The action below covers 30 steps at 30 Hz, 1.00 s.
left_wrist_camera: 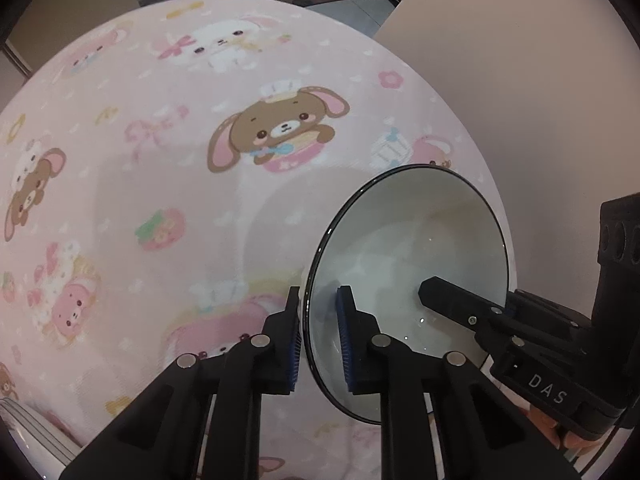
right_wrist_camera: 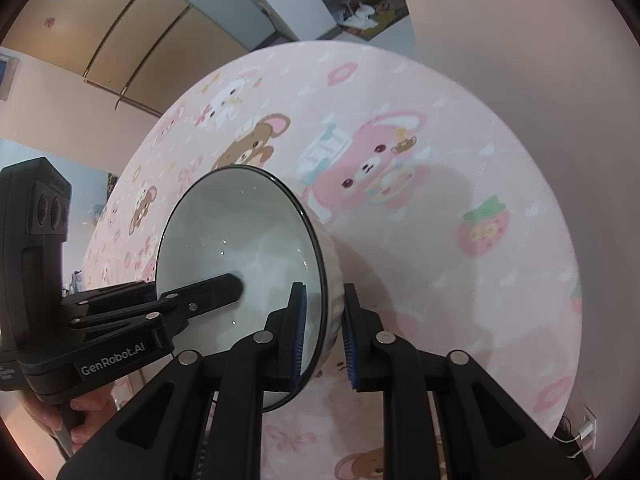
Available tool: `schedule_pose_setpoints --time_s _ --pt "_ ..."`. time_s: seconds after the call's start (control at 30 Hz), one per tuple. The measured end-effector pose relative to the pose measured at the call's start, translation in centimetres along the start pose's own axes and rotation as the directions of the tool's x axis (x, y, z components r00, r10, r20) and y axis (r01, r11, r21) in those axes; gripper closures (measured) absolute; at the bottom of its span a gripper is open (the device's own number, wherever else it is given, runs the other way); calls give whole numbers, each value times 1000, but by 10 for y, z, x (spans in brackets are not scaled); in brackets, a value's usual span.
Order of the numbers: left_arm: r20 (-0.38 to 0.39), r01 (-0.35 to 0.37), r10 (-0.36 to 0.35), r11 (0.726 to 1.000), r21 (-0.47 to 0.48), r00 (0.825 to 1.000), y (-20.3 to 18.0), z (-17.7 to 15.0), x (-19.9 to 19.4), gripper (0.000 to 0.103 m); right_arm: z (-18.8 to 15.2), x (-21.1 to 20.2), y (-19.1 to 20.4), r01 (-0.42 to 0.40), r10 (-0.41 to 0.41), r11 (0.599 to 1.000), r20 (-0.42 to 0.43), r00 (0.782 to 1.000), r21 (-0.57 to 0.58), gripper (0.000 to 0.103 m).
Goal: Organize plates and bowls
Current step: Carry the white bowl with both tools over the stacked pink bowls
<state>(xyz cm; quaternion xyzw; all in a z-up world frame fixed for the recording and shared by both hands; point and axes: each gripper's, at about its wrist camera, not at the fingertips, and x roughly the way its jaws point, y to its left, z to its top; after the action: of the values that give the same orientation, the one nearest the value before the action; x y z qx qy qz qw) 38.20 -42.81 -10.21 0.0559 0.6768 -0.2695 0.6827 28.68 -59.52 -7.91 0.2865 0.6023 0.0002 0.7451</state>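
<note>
Both grippers on one bowl (left_wrist_camera: 404, 280) here, held tilted above the counter (left_wrist_camera: 160, 184): the left gripper (left_wrist_camera: 320, 340) straddles the near rim, pads just off the wall, and the right gripper (right_wrist_camera: 325, 336) brackets the opposite wall, one pad touching, the other apart. Neither pinch looks firm, so that glazed rim could slide out and drop. Beyond, only cartoon-print cloth.

Pink cartoon-print tablecloth (left_wrist_camera: 160, 184); plain pink wall (left_wrist_camera: 520, 80); tan cabinet doors (right_wrist_camera: 132, 40).
</note>
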Motion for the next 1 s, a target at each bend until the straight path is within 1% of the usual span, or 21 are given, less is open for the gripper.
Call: schedule_pose_setpoints --time_s 0.07,0.17,0.27,0.43,0.53,0.6,0.67,0.77,0.8,0.83,0.93,1.0 --pt "15 -5 5 1000 7 1000 -2 -1 -4 88 0 0 -3 8 -7 1000 -7 1000 24 88" --pt "43 -6 5 1000 21 999 -3 -6 -17 89 -2 -3 2 12 -11 1000 -15 1000 18 89" --pt "67 8 -10 1000 26 998 -2 -13 -35 89 -3 -15 7 -3 3 1000 6 1000 16 89" --pt "116 17 -20 999 30 993 2 -28 -72 89 -8 -36 30 4 -3 1000 36 999 -22 89" --pt "162 -14 7 999 40 987 -4 -42 -95 89 -15 -48 48 18 -16 998 46 999 -55 89" --pt "201 -34 24 998 48 979 -4 -51 -115 89 -18 -56 61 15 -13 998 49 999 -55 89" --pt "225 -28 19 999 37 974 0 -63 -135 89 -25 -67 81 29 -23 996 66 998 -87 89" --pt "260 0 -6 1000 21 966 12 -83 -163 89 -39 -84 108 41 -27 989 95 995 -145 89" --pt "268 2 -7 1000 18 963 14 -83 -163 89 -45 -88 118 40 -24 986 99 995 -162 89" --pt "282 0 -5 1000 17 959 18 -93 -173 89 -50 -91 124 40 -22 983 103 994 -177 88" --pt "309 -29 21 999 21 951 25 -111 -187 89 -68 -97 151 63 -38 971 112 993 -230 88" --pt "323 -59 48 998 26 945 29 -126 -195 89 -77 -95 166 69 -44 966 103 994 -251 88"
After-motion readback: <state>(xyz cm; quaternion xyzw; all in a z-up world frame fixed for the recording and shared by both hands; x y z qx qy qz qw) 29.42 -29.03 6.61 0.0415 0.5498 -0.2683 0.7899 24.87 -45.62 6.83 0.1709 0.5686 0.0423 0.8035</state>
